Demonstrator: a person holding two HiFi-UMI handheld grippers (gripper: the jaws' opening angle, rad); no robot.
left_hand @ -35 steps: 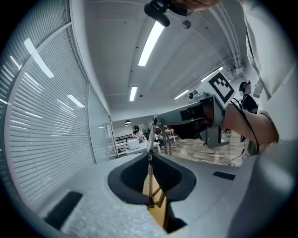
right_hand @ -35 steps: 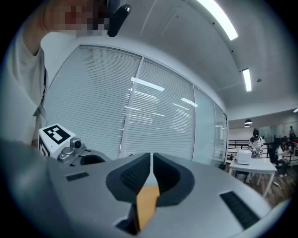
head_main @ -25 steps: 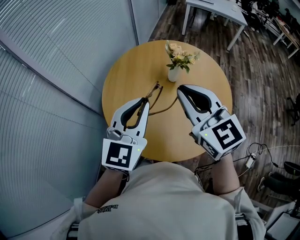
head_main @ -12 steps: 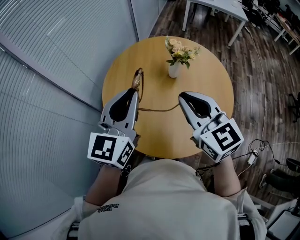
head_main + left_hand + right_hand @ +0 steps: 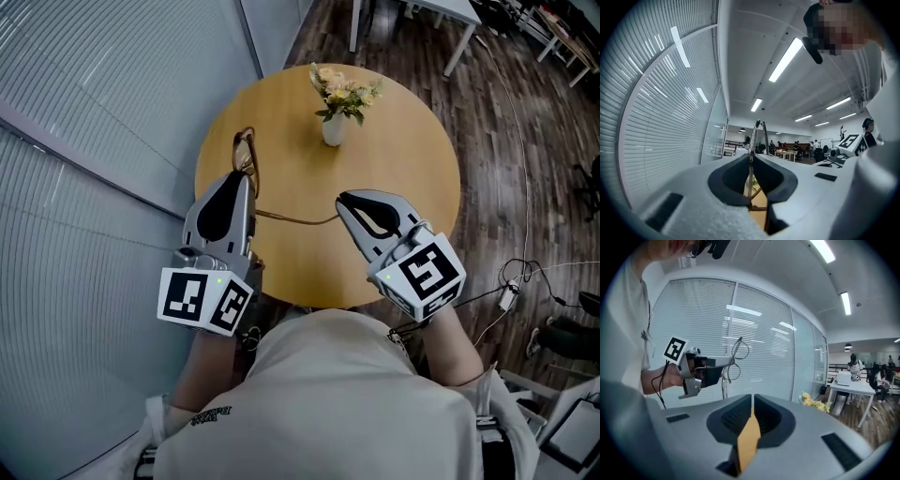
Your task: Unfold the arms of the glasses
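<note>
the glasses [image 5: 245,153] are held up over the round surface [image 5: 403,141], their frame clamped in the left tongs [image 5: 246,178], with one arm [image 5: 300,222] already swung out and reaching across to the tip of the right tongs [image 5: 341,199]. those right tongs are closed together with nothing to be seen between them, and i cannot tell whether they touch the arm's end. i judge the task about half done: the second arm, which i cannot make out clearly, is likely still to open.
</note>
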